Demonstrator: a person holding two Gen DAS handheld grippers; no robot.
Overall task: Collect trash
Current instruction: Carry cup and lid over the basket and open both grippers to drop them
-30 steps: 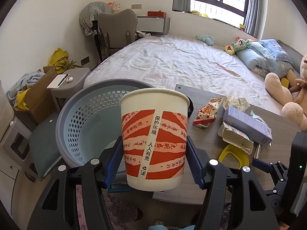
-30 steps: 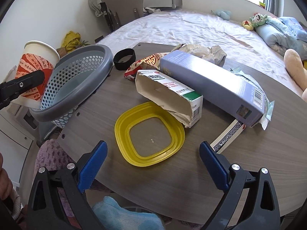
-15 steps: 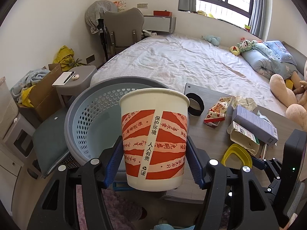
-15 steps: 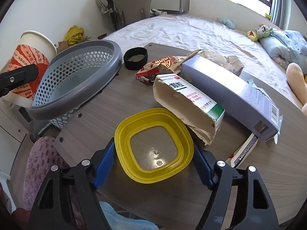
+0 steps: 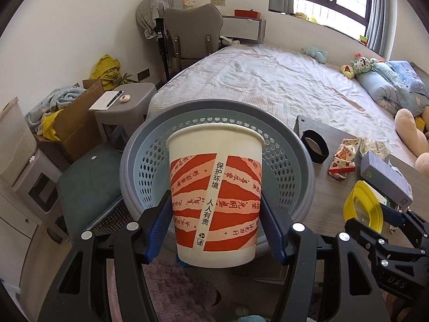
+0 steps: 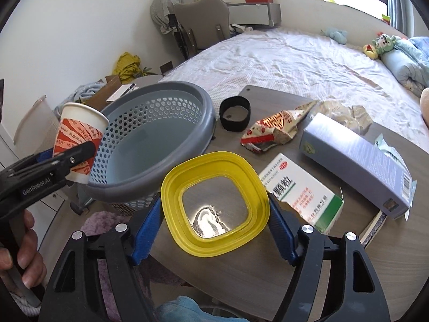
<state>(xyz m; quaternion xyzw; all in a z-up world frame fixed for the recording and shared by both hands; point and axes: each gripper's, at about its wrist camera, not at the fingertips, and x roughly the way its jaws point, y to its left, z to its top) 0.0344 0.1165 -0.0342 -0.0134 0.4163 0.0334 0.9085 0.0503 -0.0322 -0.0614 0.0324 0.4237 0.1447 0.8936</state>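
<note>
Lifted off the wooden bench (image 6: 268,263), a square yellow plastic lid (image 6: 215,204) is sitting clamped in the right claw (image 6: 214,218) at lower centre, while the left claw (image 5: 215,228) is gripping a red-striped paper cup (image 5: 215,196) before the grey perforated basket (image 5: 292,161).

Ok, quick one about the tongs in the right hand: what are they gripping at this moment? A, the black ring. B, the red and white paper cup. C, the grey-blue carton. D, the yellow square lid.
D: the right tongs have their blue pads on either side of the yellow square lid, lifted clear of the table; the paper cup sits in the left tongs.
</note>
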